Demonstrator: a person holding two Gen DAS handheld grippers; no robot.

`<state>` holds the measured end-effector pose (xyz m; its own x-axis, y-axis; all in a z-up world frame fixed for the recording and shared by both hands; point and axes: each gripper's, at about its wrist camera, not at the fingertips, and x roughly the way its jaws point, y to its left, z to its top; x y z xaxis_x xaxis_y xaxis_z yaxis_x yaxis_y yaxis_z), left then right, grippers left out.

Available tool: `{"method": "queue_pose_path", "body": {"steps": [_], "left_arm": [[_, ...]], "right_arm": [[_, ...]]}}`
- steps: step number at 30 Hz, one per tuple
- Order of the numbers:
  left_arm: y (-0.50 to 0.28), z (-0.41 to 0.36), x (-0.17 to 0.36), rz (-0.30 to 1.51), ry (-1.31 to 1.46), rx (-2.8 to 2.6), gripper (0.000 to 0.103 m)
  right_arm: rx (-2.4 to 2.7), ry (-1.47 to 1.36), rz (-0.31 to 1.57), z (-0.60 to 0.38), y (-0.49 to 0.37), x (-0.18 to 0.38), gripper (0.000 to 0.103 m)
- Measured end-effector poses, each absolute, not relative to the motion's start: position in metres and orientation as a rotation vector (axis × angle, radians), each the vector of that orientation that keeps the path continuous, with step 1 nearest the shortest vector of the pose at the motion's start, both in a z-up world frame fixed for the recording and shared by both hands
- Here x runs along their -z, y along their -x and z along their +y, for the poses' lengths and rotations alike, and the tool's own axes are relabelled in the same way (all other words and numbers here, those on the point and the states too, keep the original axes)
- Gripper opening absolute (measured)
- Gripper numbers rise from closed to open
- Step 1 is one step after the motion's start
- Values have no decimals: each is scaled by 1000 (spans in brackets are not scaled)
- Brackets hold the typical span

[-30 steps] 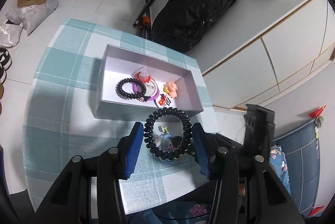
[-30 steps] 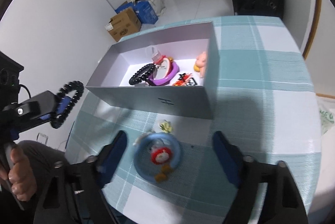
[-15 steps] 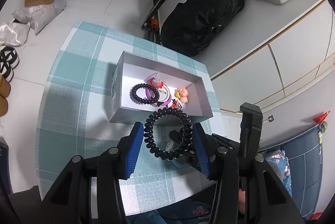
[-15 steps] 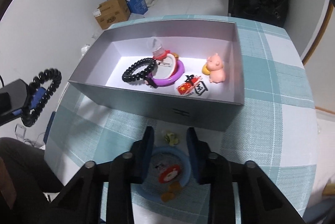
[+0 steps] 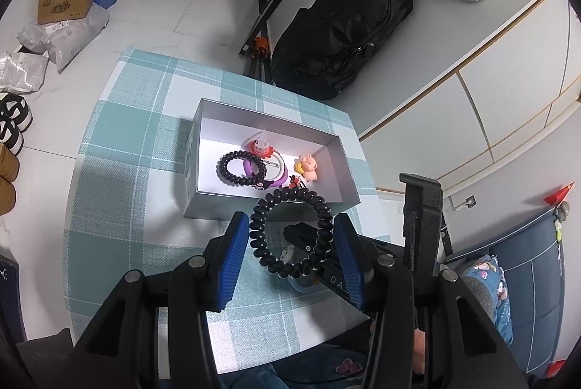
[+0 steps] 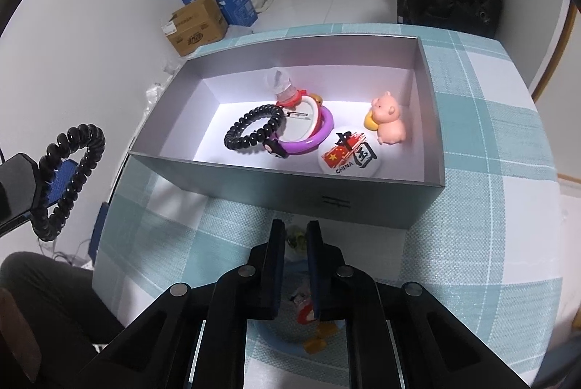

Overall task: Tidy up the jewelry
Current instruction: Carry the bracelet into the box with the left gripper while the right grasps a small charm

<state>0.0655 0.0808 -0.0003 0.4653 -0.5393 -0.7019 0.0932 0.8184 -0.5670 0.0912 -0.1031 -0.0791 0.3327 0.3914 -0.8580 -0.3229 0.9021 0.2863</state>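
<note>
Checked teal cloth covers the desk (image 6: 490, 142). At left we see the left gripper (image 5: 293, 245), jaws part open, clamped on a black spiral hair tie (image 5: 290, 233) held above the desk. Centre: grey box (image 6: 290, 185) holding a black bead bracelet (image 6: 254, 127), purple bangle (image 6: 319, 134), badge (image 6: 348, 153) and pink pig (image 6: 388, 120). Right gripper (image 6: 296, 236) jaws are closing on a blue round charm (image 6: 308, 323) just in front of the box.

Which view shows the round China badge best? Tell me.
The right wrist view: the China badge lies face up in the grey box, near its front wall beside the pink pig, flag and lettering plain. In the left wrist view only a red sliver peeks out behind the held black coil bracelet.
</note>
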Motion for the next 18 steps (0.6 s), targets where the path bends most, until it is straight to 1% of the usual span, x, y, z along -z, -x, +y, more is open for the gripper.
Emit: {"method": "queue_pose_path", "body": {"steps": [6, 18], "left_arm": [[-64, 80, 1, 1018, 479, 402, 43], [-68, 75, -5, 977, 460, 382, 43]], "right_arm": [[-497, -98, 1118, -103, -90, 75, 11], [-621, -113, 936, -106, -65, 26, 11]]}}
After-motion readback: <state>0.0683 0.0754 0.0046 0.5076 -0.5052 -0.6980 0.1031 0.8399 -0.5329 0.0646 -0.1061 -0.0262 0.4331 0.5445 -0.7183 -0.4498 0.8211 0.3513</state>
